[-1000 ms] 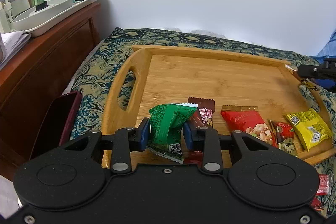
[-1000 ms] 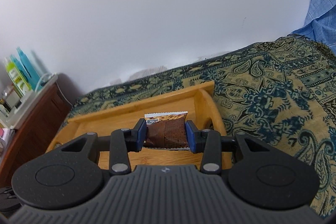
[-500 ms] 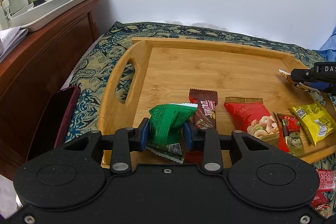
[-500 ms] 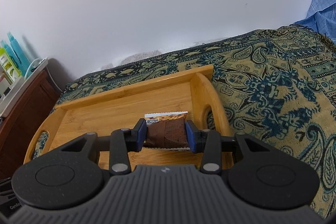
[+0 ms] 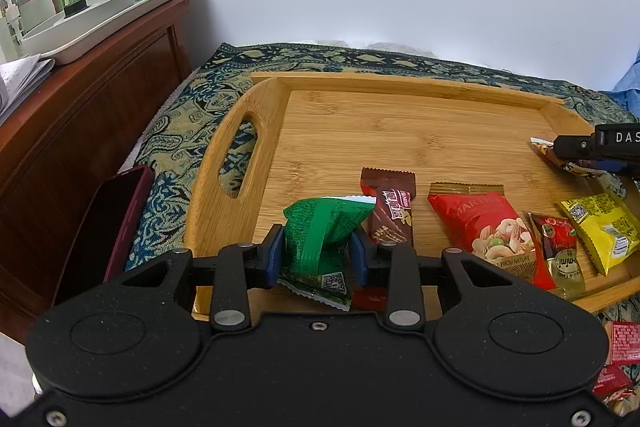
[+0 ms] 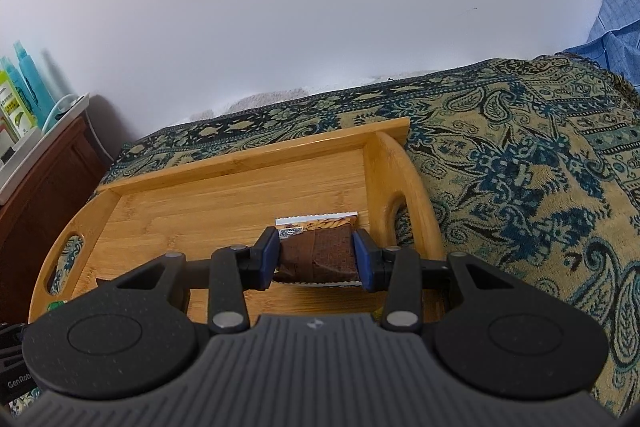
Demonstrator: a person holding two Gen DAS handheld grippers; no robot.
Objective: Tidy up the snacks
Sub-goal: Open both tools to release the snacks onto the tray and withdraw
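Ahead of my left gripper, clamped on a green packet, four snacks line the wooden tray; my right gripper pinches a brown bar above it. Both await placing.

Both views bright, evenly lit by soft daylight; source not visible. White wall uniformly lit, without glare. Shadows faint: a soft one beside the bottles at left. Strong fisheye bending and dark vignetting at corners. Focus sharp centrally; bottles in right view slightly blurred.
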